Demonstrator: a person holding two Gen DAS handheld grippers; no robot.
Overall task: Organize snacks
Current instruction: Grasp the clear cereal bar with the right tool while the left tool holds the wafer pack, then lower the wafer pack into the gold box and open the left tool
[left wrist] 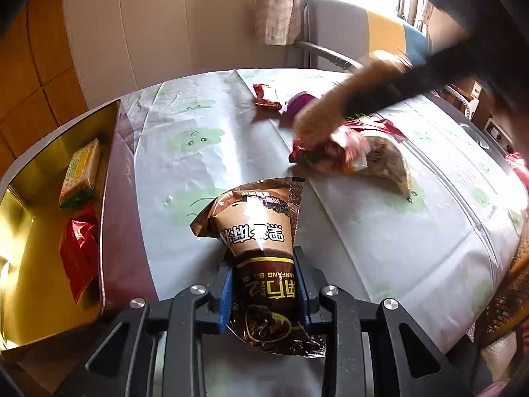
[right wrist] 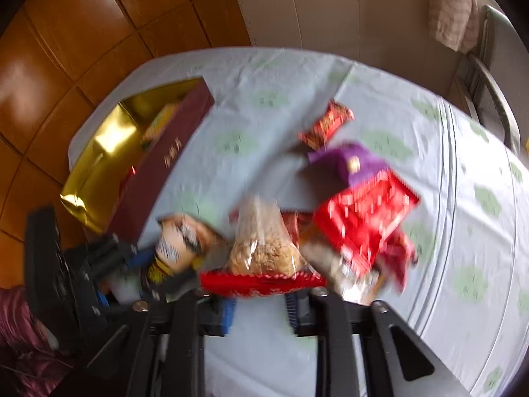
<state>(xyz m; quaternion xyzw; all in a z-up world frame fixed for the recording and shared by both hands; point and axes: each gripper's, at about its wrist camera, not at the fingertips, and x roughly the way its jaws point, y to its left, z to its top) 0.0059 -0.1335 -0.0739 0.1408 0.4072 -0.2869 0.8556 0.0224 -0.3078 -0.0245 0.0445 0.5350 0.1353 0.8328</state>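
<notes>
Inside the box [left wrist: 112, 218]: two packets. Left gripper [left wrist: 264, 284] level, clamped on one brown packet [left wrist: 261, 241]; right gripper [right wrist: 261, 311] spread, blurred.

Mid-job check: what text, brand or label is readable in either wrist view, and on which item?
"NANFANG BLA…", upside down and partly cut off, on the brown snack packet held in the left gripper.
Large Chinese characters on that packet: upside down, not read with confidence.
Gold characters on the maroon box side: blurred.
Print on the red packet, orange packet and green biscuit pack: unreadable.
</notes>
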